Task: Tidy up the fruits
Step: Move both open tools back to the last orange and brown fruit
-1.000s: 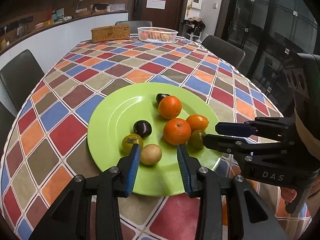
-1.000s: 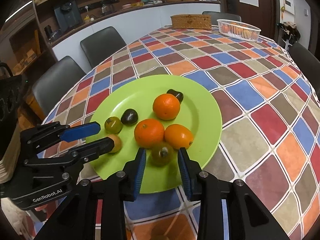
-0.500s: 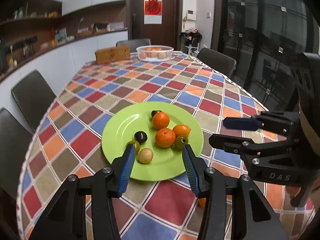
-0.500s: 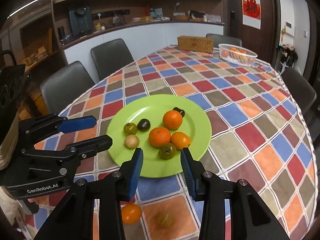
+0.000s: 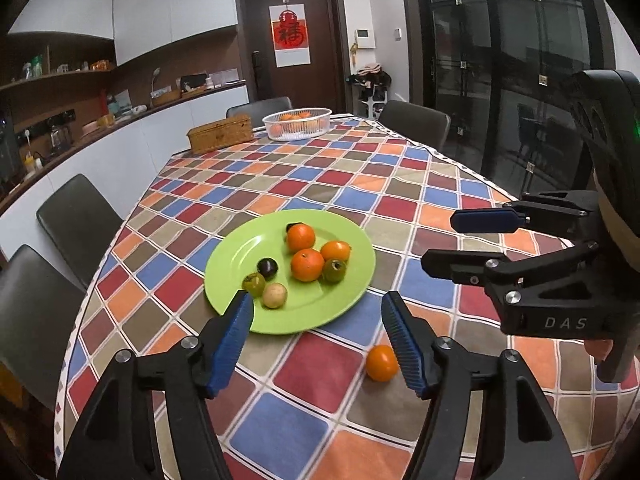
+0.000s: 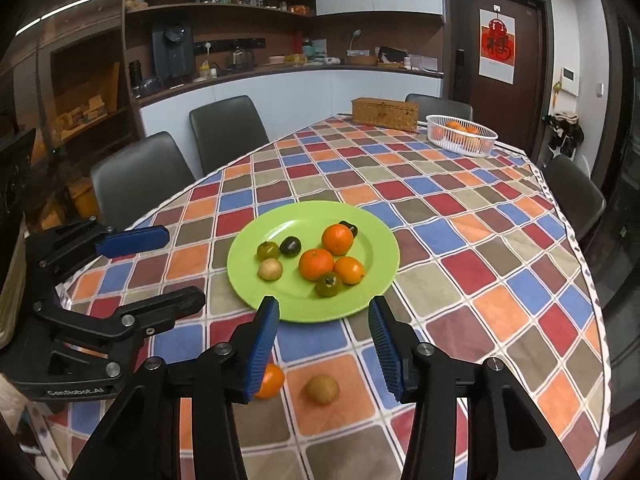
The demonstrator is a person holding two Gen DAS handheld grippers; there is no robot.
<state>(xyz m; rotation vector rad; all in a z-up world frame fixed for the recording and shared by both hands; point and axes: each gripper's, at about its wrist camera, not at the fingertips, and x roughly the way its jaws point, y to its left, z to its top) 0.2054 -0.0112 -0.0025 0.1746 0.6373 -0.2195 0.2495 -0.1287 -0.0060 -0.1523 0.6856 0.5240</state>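
The left tool (image 5: 316,334) hangs above the near part of the worktop (image 5: 312,364) with its blue-padded jaws opening and nothing between them. The right tool (image 6: 323,340) is beside it, its jaws also opening and empty; in the left wrist view it shows as a black frame at the right edge, and a bit of the person's hand (image 5: 598,350) shows beneath that frame.

Just below the right tool, two loose fruits lie on the checked cloth: an orange fruit (image 6: 270,380), partly hidden by the tool's left pad, and a brownish round fruit (image 6: 323,389) just beside it, apart from it.

Beyond both tools sits a green plate (image 6: 360,300) holding seven fruits: three orange ones clustered together, a green one (image 6: 329,284) touching them, a dark one (image 6: 290,246), another green one (image 6: 268,250) and a pale tan one (image 6: 270,269). A further dark fruit peeks out behind the farthest orange.

At the far end of the worktop stand a white basket (image 6: 462,136) with orange fruit inside and a woven box (image 6: 385,114). Dark chairs surround the worktop.
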